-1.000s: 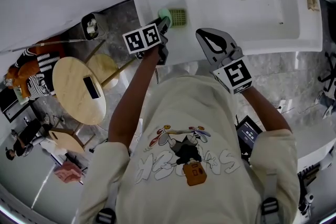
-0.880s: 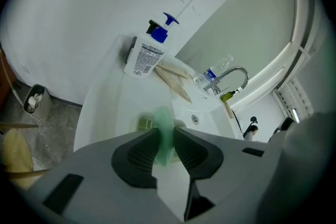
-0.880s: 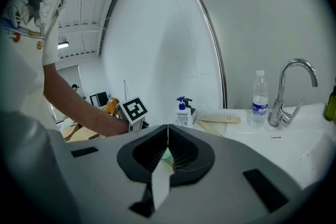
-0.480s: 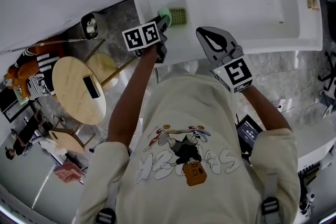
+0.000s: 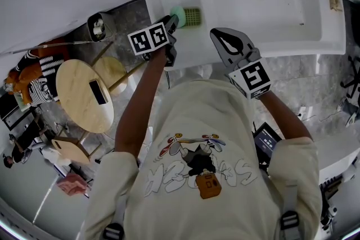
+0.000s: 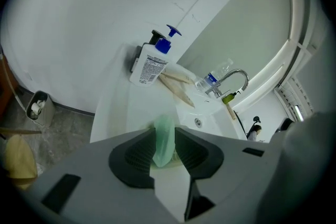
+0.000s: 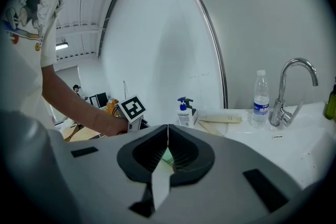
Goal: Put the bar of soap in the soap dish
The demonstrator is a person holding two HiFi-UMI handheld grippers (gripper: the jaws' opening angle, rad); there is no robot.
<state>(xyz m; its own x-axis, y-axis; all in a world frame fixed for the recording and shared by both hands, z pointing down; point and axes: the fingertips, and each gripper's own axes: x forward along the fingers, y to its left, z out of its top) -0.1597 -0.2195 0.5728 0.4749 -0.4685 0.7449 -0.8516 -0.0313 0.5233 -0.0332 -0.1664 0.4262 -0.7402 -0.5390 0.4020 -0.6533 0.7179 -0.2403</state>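
Left gripper (image 6: 164, 132) jaws clamp the green soap bar (image 6: 164, 148) beside the soap dish (image 5: 193, 17); only placing looks left. Right gripper (image 7: 167, 136) jaws closed, empty.

**A:** Head view's bright and even, with no hard shadows anywhere. The white sink (image 5: 292, 14) is nearly blown out, and the floor (image 5: 126, 14) is a lot dimmer. Heavy fisheye too, straight edges bow toward the frame.

**B:** Same on both gripper views, black corners and a round vignette. In the left one the soap (image 6: 164, 139) and everything up close is mushy, and a strip light (image 6: 297, 111) glows at the right. The right one has a ceiling strip (image 7: 62, 45) at the left, with the background fairly sharp.
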